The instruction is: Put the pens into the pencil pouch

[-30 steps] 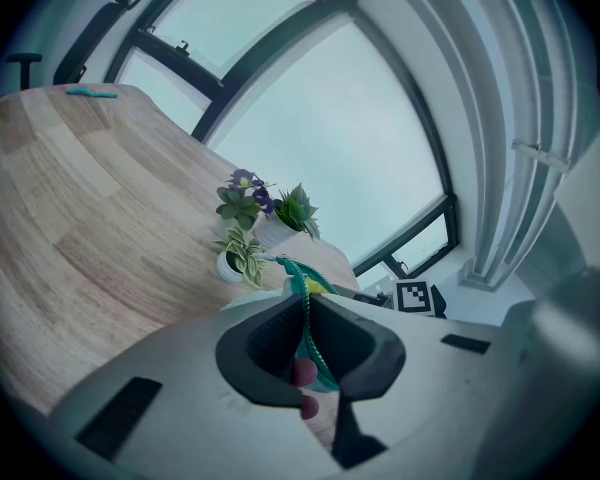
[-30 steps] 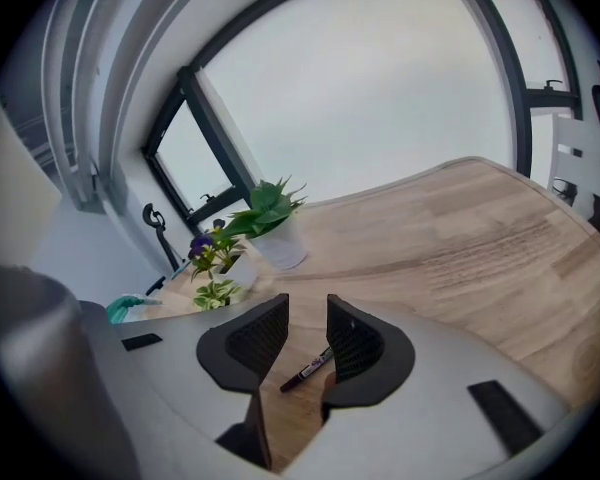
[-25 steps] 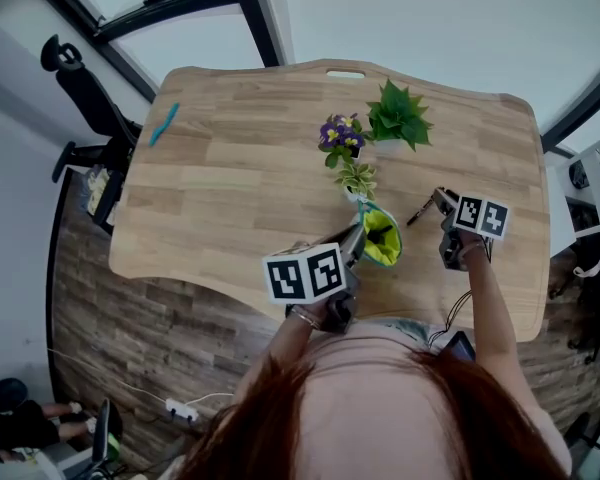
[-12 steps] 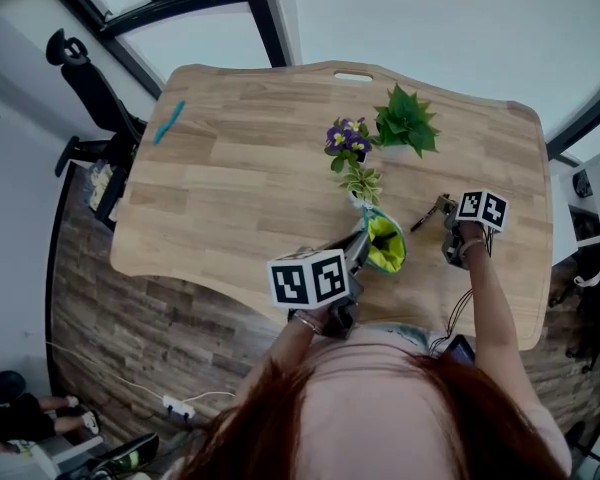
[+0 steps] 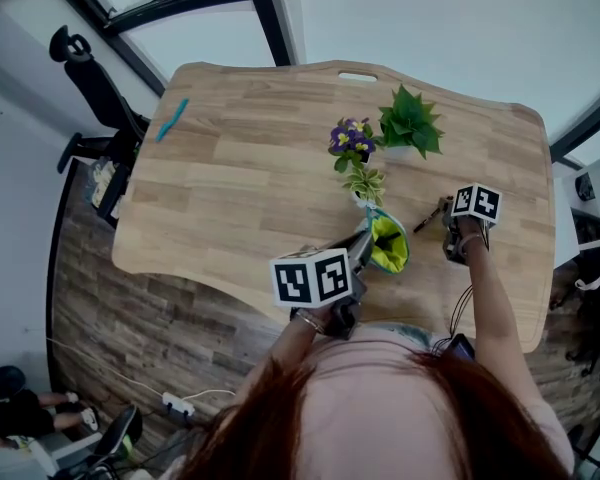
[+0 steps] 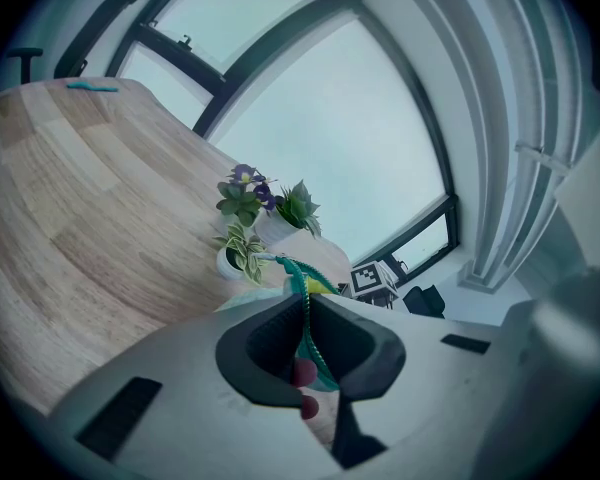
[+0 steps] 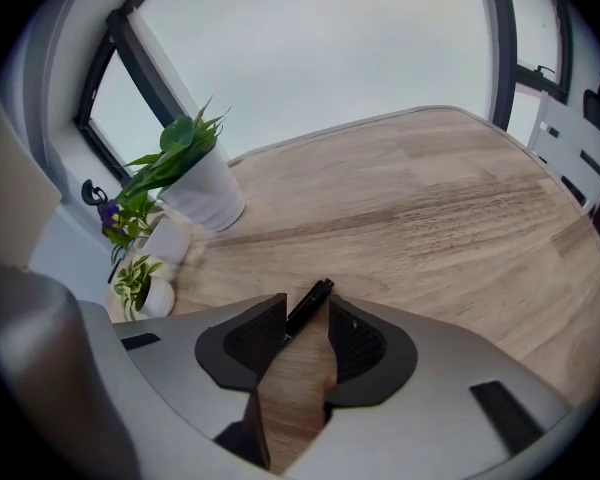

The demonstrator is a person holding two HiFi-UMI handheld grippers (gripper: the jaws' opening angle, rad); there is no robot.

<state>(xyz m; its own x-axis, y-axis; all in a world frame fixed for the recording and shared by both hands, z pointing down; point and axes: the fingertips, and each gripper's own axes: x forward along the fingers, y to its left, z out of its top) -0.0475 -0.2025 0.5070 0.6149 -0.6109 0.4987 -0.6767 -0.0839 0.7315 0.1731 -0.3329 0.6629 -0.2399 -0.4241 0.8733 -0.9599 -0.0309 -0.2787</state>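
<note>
The left gripper (image 5: 360, 245) was pinched on the rim of the teal fabric pouch with yellow-green lining (image 5: 388, 245), holding its mouth open. Just right of the pouch lay the slim black pen (image 7: 313, 300), its long axis slanting away from the pouch. It sat between the spread jaws of the nearer right gripper (image 7: 302, 318), which had just been closing slightly without yet pressing it.

Surface materials on the desk.
Table (image 5: 240, 168): pale wood, matt, visible grain. Pencil pouch (image 5: 388, 248): soft teal cloth, yellow-green lining. Pen (image 7: 308, 308): smooth black plastic, slight sheen. Plant pot (image 7: 208, 196): smooth white finish.
</note>
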